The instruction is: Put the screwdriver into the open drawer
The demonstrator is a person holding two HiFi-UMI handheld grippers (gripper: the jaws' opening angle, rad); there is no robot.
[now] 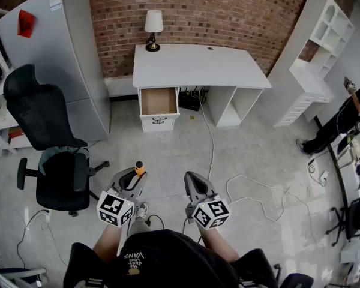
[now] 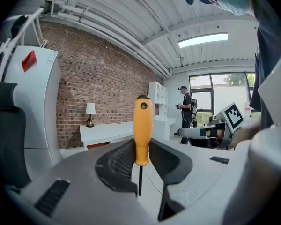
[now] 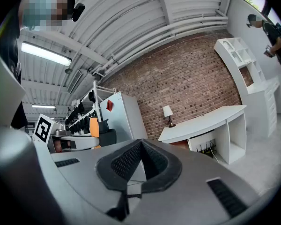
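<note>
**Now, screwdriver in your left jaws, drawer open across the floor**

Readable writing is scarce. The tall grey cabinet [image 1: 69,53] has a red tag and a pale sticker near its top, both too small to read. The upside-down print on your dark shirt [image 1: 134,258] looks like "VANS", and the smaller lines around it are illegible. Each gripper's cube shows only black-and-white square markers.

Your left gripper [image 2: 141,159] has its jaws closed on the screwdriver [image 2: 143,128]. They pinch the lower part of the orange handle, which stands upright above the pads. The thin dark shaft runs down between them, and its tip is hidden behind the jaw. Your right gripper [image 3: 139,167] has its jaws brought together with nothing between them.

In the head view you hold both grippers low and side by side, pointing forward, with your forearms coming in from the bottom edge. The drawer [image 1: 159,101] stands pulled out under the left end of the white counter [image 1: 198,65], well apart from the screwdriver. Whether anything lies inside it cannot be made out. A person [image 1: 348,116] is cut off at the right edge.
</note>
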